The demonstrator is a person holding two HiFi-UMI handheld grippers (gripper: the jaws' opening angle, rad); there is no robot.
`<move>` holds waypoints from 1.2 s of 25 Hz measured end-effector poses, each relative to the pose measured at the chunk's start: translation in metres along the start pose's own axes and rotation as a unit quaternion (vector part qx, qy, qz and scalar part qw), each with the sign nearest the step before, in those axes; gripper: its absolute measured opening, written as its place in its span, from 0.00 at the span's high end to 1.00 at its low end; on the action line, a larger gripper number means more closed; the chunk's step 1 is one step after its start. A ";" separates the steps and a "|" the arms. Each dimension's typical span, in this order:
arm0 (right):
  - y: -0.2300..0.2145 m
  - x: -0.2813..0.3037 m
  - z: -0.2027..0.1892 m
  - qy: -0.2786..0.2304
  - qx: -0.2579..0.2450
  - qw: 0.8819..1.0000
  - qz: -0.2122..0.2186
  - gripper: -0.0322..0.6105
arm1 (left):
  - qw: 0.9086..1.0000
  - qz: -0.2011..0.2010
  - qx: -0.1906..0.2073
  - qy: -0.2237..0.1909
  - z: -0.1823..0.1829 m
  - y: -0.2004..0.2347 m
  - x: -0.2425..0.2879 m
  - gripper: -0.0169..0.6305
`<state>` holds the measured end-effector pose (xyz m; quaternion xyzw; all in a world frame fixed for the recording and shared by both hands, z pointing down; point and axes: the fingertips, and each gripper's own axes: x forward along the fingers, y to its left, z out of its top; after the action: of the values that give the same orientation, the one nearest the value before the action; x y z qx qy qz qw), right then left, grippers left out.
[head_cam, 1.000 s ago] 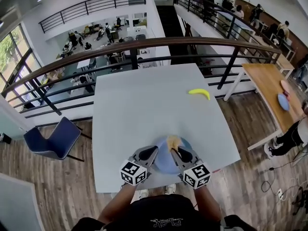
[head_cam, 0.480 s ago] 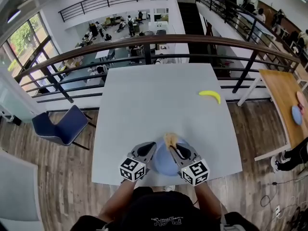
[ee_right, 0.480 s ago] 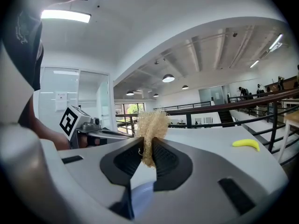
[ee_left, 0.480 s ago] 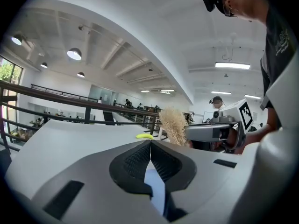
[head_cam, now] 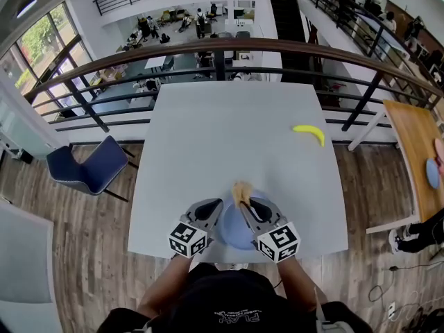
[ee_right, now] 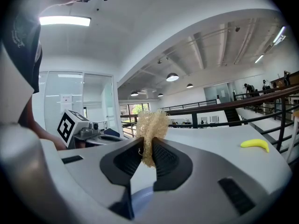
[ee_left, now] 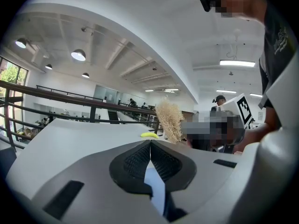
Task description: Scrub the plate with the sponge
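Note:
A blue plate [head_cam: 236, 231] is near the white table's front edge, between my two grippers. My left gripper [head_cam: 218, 208] is shut on the plate's left rim; the pale blue rim [ee_left: 153, 183] shows as a wedge between its jaws. The right gripper [head_cam: 245, 204] is shut on a tan, fibrous sponge [head_cam: 241, 192] at the plate's far part. That sponge [ee_right: 150, 124] sticks up from between the dark pads, and the plate [ee_right: 141, 198] shows blue under them. In the left gripper view the sponge [ee_left: 169, 120] stands just beyond my jaws.
A yellow banana [head_cam: 309, 133] lies at the far right of the white table [head_cam: 229, 130]. A dark railing [head_cam: 222, 47] runs past the table's far edge. A blue chair [head_cam: 90, 168] stands on the floor to the left, a wooden table [head_cam: 416, 141] to the right.
The head view has shifted. Both grippers keep their holds, and the sponge now sits a little farther toward the plate's far rim.

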<state>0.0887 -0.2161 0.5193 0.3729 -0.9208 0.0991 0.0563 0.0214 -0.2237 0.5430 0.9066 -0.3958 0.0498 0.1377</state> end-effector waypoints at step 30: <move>-0.001 0.061 -0.118 0.137 -0.009 0.991 0.003 0.85 | 0.996 0.045 -0.052 0.055 -0.082 0.076 0.007 0.95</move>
<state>0.0494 -0.2319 0.6452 0.3527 -0.9063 0.1414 0.1849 -0.0278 -0.2546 0.6389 0.8752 -0.4305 0.0846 0.2040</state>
